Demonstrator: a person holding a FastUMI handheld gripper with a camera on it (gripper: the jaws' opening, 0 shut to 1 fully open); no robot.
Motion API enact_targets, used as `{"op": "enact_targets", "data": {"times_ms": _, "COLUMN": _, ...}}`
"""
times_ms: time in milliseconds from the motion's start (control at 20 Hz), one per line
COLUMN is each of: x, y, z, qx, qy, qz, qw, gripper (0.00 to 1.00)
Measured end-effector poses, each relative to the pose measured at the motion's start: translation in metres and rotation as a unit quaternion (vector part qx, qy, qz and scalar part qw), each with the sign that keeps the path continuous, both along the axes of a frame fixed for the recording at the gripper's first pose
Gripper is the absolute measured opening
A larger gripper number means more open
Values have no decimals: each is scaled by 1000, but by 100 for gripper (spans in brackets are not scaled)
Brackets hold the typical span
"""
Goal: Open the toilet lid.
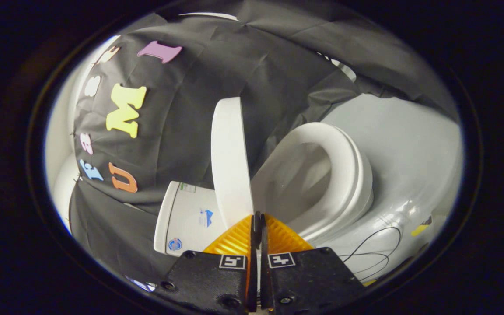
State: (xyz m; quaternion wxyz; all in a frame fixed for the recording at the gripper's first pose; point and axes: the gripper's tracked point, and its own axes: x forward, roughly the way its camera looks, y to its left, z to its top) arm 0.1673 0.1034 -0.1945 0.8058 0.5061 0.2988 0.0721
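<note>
Gripper (258,218): fingers pressed together, nothing between. Toilet lid (230,157): raised, edge-on, just ahead of fingertips at 11 o'clock. Seat ring (344,175): 1 o'clock. Cistern (186,216): 10 o'clock, behind lid.

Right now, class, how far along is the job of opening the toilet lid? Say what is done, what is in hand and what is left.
Done: the toilet lid is already raised clear of the seat, and the bowl shows open beside it. In hand: the gripper has its fingers shut together at the lid's near edge; whether they pinch it is unclear. Left: probably only resting the lid back toward the tank and withdrawing.
</note>
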Motion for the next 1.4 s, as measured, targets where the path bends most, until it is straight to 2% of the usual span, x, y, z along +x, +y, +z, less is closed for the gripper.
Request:
{"op": "enact_targets", "data": {"times_ms": 700, "x": 1, "y": 33, "z": 42, "qx": -81, "qy": -12, "qz": 0, "qw": 997, "gripper": 7}}
{"op": "enact_targets", "data": {"times_ms": 1000, "x": 2, "y": 47, "z": 57, "qx": -132, "qy": -19, "qz": 10, "qw": 991, "gripper": 9}}
{"op": "enact_targets", "data": {"times_ms": 1400, "x": 2, "y": 46, "z": 52, "qx": -190, "qy": -39, "qz": 29, "qw": 981, "gripper": 10}}
